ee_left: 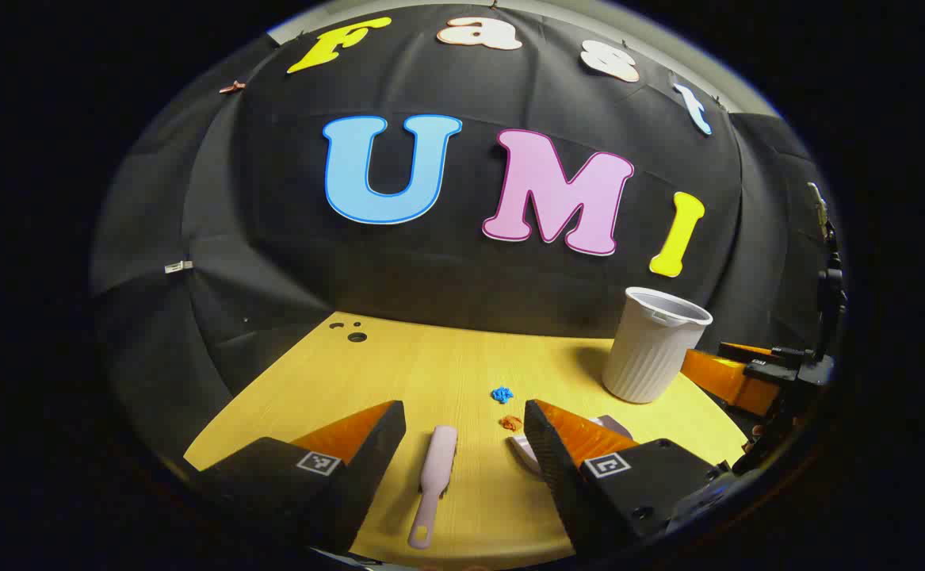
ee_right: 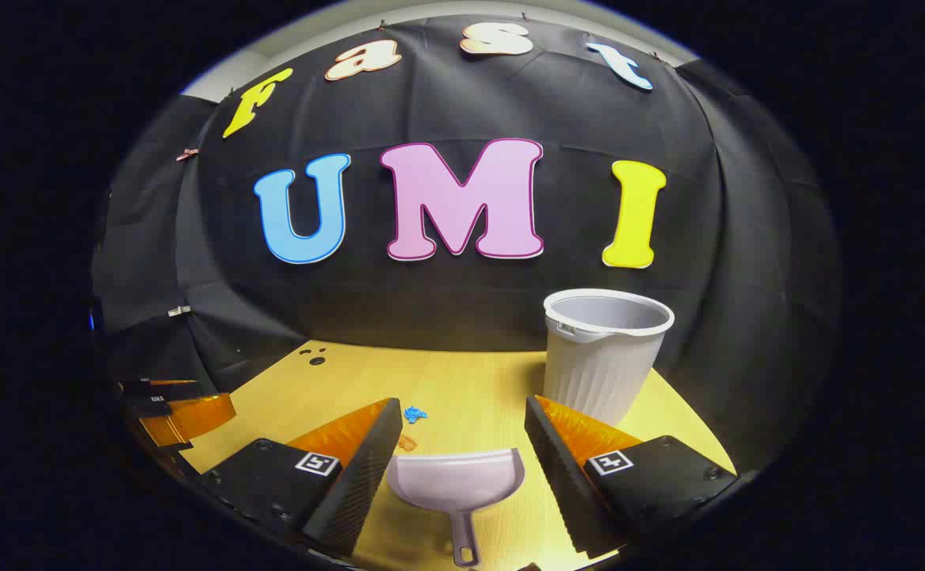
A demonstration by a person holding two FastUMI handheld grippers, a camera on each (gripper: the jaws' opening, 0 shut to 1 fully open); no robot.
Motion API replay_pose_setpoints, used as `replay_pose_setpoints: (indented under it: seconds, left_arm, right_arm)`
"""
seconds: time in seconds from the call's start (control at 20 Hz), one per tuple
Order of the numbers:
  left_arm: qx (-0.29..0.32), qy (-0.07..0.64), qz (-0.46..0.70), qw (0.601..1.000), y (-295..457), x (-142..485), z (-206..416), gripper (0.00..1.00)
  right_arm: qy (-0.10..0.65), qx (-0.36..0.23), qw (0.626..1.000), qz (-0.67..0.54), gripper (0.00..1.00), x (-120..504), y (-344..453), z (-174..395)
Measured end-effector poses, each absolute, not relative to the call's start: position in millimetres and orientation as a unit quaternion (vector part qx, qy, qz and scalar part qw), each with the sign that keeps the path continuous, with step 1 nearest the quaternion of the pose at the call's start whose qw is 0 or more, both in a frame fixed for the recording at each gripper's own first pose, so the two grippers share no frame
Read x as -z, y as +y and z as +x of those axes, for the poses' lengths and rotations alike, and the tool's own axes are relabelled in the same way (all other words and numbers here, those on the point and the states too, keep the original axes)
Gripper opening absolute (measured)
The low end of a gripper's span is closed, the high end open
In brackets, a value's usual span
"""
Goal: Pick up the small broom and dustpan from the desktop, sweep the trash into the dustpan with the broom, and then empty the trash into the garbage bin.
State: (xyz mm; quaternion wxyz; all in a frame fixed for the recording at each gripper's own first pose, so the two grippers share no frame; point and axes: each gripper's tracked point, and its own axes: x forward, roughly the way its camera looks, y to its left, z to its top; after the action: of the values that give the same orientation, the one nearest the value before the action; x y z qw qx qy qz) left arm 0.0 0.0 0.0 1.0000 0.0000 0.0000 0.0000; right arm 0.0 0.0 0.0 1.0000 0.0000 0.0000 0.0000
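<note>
Both the left gripper [ee_left: 462, 444] and right gripper [ee_right: 458, 440] hang spread wide over the broom [ee_left: 434, 480] and dustpan [ee_right: 456, 480] lying on the desktop [ee_left: 430, 373] (trash unswept), so pickup comes next, I'd say.

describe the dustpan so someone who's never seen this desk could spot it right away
Start at the yellow wooden desktop and find the tall ribbed white garbage bin at its far right. In front of the bin, near the desk's front edge, lies the dustpan, between the open fingers of the right hand-held gripper. It is pale lilac, a wide scoop with a short handle, unlike the slim broom.
</note>
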Motion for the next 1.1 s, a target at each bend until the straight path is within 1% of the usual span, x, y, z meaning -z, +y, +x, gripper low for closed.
replay_pose_setpoints:
  seconds: [0.5, 0.7, 0.9, 1.1]
  left_arm:
    - [-0.002, 0.022, 0.023, 0.999, 10, 10, 13, 0.95]
    - [0.001, 0.046, 0.016, 0.999, 18, 20, 24, 0.95]
    - [0.008, 0.101, 0.019, 0.995, 28, 46, 43, 0.95]
    - [0.034, 0.184, 0.008, 0.982, 27, 90, 59, 0.96]
  right_arm:
    - [0.021, -0.006, 1.000, 0.002, 0.98, 9, 2, 14]
    - [0.031, -0.013, 0.999, 0.007, 0.98, 12, 4, 19]
    - [0.048, -0.014, 0.999, 0.010, 0.98, 21, 3, 25]
    - [0.057, -0.013, 0.998, 0.007, 0.98, 27, -3, 28]
